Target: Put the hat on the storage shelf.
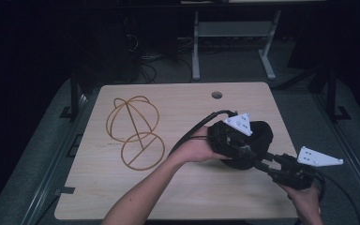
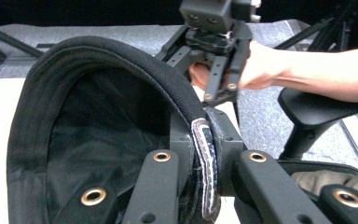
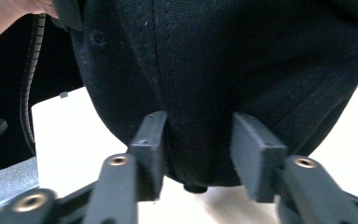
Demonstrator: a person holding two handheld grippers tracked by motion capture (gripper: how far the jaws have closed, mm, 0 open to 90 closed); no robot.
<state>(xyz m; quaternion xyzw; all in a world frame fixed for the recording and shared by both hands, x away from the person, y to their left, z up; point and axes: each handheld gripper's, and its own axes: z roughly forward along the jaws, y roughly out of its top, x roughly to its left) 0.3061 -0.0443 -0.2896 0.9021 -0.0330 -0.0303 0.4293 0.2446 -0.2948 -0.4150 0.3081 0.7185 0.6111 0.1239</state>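
Lying left on the pale wooden bench (image 1: 183, 197) is a thin wire frame (image 1: 135, 131). My left gripper (image 2: 205, 186) pinches the black woven cap's (image 1: 258, 136) padded rim; my right gripper (image 3: 198, 154) half-closed, jaws flanking its rounded crown.

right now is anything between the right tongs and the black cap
Nothing visible stands between them. The right tongs already straddle the crown of the black cap, one jaw on each side of the fabric. The left tongs are clamped on the cap's rim at the opposite side, clear of that approach.
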